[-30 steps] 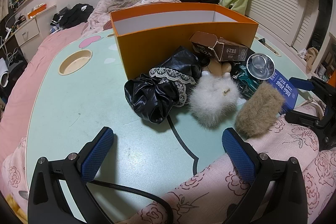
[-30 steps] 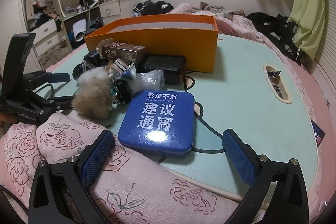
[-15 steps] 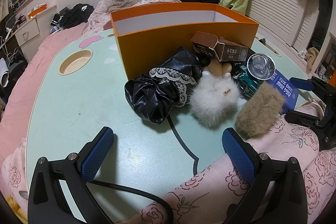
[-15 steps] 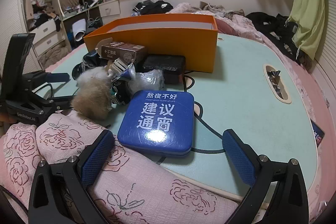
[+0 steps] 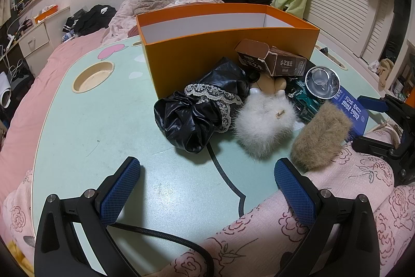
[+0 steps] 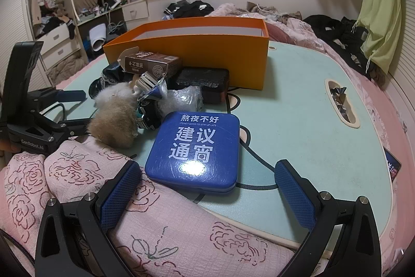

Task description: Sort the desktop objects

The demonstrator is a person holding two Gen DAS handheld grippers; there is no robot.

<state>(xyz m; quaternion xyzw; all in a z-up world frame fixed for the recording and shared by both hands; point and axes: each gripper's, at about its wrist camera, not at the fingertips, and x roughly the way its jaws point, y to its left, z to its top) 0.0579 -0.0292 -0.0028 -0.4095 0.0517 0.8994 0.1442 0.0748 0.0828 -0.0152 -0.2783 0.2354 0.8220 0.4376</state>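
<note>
Sorting looks barely begun: the orange box (image 5: 228, 43), at centre frame, shows no contents from here, while the blue tin (image 6: 193, 151), fluffy pieces and carton lie heaped before it on the tabletop (image 5: 103, 121). My left gripper (image 5: 207, 183) and right gripper (image 6: 207, 186) both gape, holding nothing.

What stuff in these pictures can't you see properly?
- Inside of the orange box: both views, its front wall hides the floor.
- Beige thing: left view, mostly behind the white fluffy ball.
- Card at the table's edge: right view, cut off.
- Slot contents: right view, too small.
</note>
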